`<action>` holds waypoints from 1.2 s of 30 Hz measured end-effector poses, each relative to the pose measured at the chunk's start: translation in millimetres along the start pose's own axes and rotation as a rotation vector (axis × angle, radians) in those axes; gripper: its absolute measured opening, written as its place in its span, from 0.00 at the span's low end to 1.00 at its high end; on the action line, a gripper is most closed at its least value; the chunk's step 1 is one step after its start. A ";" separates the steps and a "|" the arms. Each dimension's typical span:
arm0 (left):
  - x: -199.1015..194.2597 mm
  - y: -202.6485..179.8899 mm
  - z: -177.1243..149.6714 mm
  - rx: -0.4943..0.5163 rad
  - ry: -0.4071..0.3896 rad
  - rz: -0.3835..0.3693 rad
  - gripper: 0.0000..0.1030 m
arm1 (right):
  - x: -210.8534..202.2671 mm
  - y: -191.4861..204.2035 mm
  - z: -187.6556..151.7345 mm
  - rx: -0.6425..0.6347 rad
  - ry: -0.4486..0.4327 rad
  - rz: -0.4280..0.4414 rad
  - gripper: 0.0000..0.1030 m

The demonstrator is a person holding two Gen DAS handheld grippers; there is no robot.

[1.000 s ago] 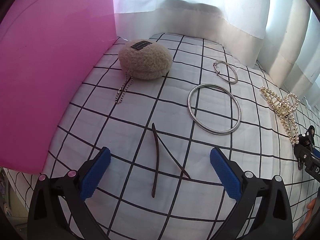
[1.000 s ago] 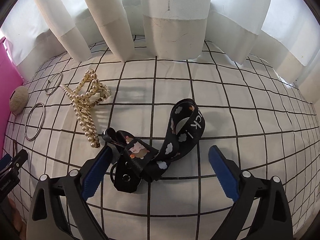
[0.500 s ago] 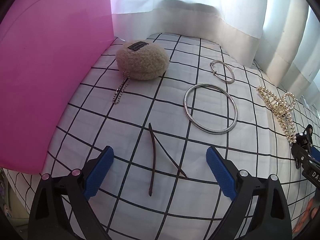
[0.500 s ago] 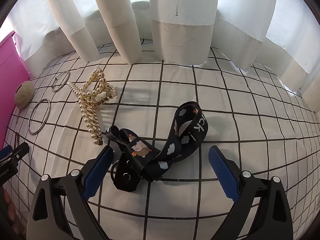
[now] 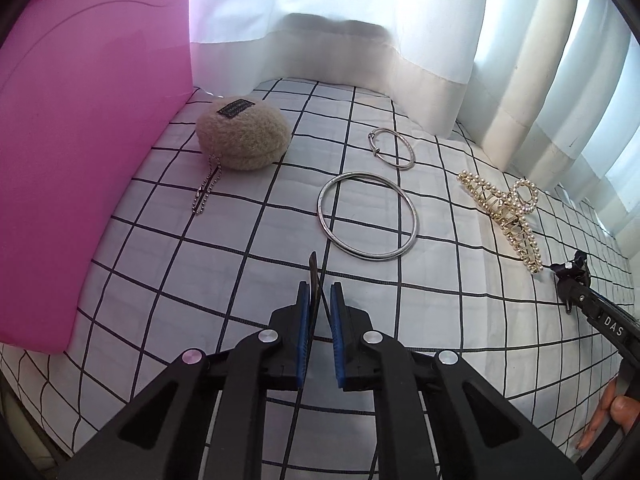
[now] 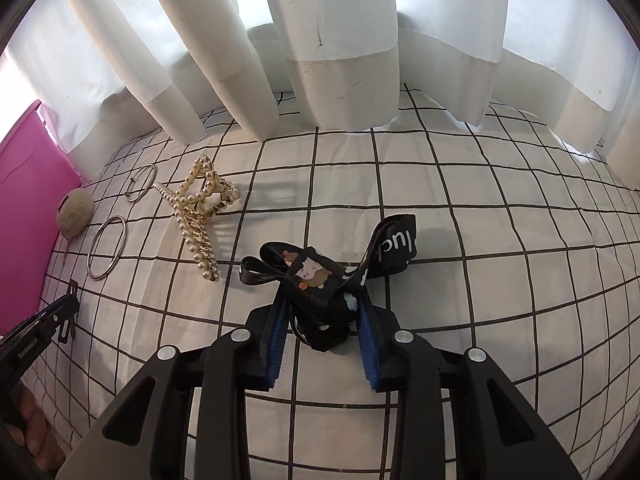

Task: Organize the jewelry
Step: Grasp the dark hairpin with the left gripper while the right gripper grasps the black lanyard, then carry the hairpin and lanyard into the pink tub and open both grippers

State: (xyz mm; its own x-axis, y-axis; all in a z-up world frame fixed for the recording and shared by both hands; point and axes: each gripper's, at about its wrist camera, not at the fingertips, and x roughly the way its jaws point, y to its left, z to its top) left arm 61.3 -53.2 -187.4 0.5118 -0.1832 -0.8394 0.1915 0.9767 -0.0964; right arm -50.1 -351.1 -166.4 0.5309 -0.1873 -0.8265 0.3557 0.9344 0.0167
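Observation:
My left gripper [image 5: 319, 296] is shut on a thin brown hair pin [image 5: 314, 276], whose tip sticks out ahead of the blue pads. A large silver bangle [image 5: 367, 216], a smaller silver ring [image 5: 391, 148] and a pearl hair claw [image 5: 506, 210] lie beyond it on the checked cloth [image 5: 200, 264]. My right gripper [image 6: 323, 312] is shut on a black printed strap [image 6: 320, 280]; its looped end [image 6: 394, 246] trails to the right. The pearl claw [image 6: 198, 216] and the bangle [image 6: 107, 252] lie to its left.
A fuzzy beige pouch [image 5: 242, 138] with a ball chain sits at the back left against a pink board [image 5: 80, 120]. White curtains [image 6: 340, 40] hang along the far edge. Each gripper shows at the side of the other's view.
Both grippers have closed. The left one closed on the hair pin and the right one on the black strap, both now raised off the cloth.

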 end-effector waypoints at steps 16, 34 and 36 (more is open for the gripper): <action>-97.1 -7.9 21.4 0.081 -0.145 -0.113 0.10 | -85.6 39.3 4.3 -0.064 -0.096 0.064 0.30; -220.3 120.2 96.8 -0.033 -0.402 -0.019 0.11 | -173.6 239.5 90.0 -0.306 -0.293 0.385 0.30; -222.7 145.5 103.8 -0.064 -0.394 0.026 0.11 | -171.1 271.6 97.6 -0.349 -0.283 0.434 0.30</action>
State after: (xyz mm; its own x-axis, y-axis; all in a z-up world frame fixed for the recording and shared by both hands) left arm 62.1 118.2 41.0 0.8002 -0.1752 -0.5735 0.1282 0.9842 -0.1217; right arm 30.8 -94.7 34.4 0.7709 0.2034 -0.6036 -0.1848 0.9783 0.0937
